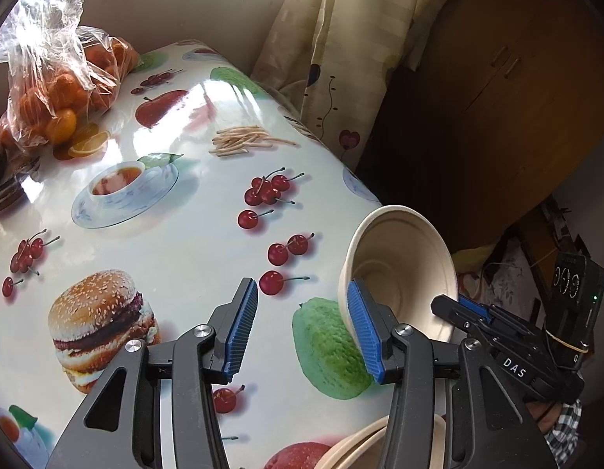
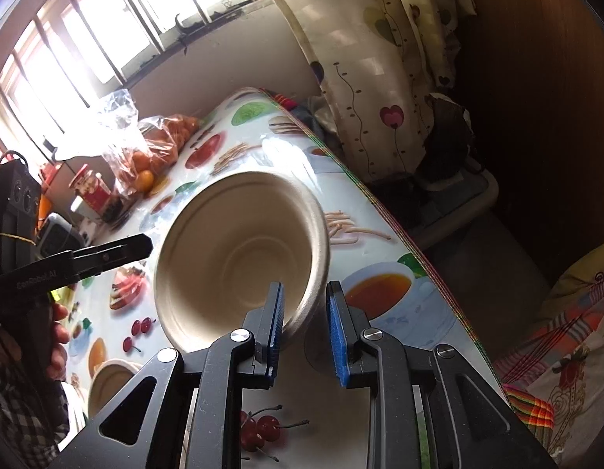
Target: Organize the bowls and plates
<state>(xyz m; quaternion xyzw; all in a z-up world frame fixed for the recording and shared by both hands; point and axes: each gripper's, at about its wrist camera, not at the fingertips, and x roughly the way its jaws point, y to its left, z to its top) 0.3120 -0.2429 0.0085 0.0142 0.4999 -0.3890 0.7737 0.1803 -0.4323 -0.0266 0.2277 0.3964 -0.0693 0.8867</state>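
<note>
Bowl point(image 2: 239, 258), beige pulp, held tilted above tablecloth point(image 1: 177, 234), rim pinched by right gripper point(image 2: 304, 320). Left gripper point(image 1: 302, 328) agape, empty, just left of it. Stacked bowls point(image 2: 106, 383) lie down-left, nearer left hand.

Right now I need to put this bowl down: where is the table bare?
Free: the middle of the table, between the orange bag and the left gripper. Crowded: the near edge, with another bowl, and the far-left corner with jars. The right gripper grips the bowl.
</note>
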